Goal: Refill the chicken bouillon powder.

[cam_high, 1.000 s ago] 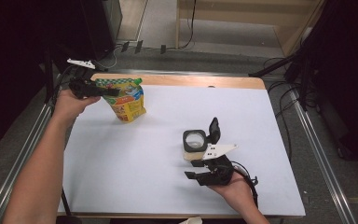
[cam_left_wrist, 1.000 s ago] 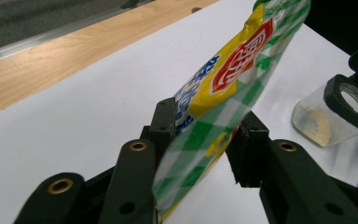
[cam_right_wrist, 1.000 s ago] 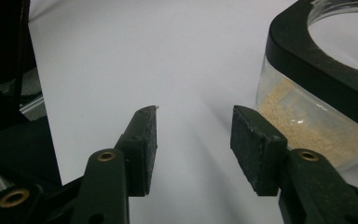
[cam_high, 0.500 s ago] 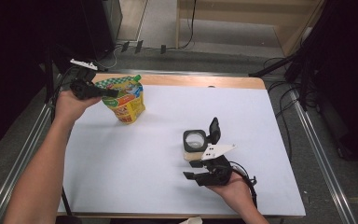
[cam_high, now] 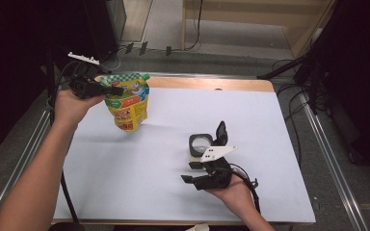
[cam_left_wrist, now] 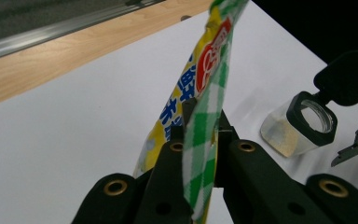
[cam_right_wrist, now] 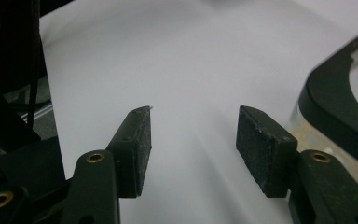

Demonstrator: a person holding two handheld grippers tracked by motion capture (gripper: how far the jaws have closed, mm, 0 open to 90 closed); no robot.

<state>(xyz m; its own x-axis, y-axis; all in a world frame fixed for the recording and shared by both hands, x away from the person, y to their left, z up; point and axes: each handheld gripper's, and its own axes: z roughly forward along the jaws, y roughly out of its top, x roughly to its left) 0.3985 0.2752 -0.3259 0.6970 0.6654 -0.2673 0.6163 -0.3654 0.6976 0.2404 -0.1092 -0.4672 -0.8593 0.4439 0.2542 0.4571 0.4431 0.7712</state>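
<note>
While my left gripper clamps its two black jaws tight on the green-checked top edge of the snack pouch, the pads sit flush against the foil on either side and the bag hangs from them edge-on, its yellow face with blue lettering and a red badge running away from my fingers. Seen from the high view, that left gripper is at the far left corner of the table, and the pouch dangles beneath it with its bottom clear of the white sheet — a soft shadow lies under it. My left hand wraps the gripper's body, forearm reaching in from the near left. My right gripper has no hold on anything: its jaws have just been opening and stand moderately apart, with bare white sheet between the pads. Just beside its right pad is the black rim of the small clear jar. From above, the right gripper rests low near the middle right of the table, my right hand behind it, its jaws pointing toward the near side of the jar, which sits on the sheet with its black flip lid standing open — well apart from the pouch. Beyond the sheet a strip of wooden tabletop shows along the far edge.
</note>
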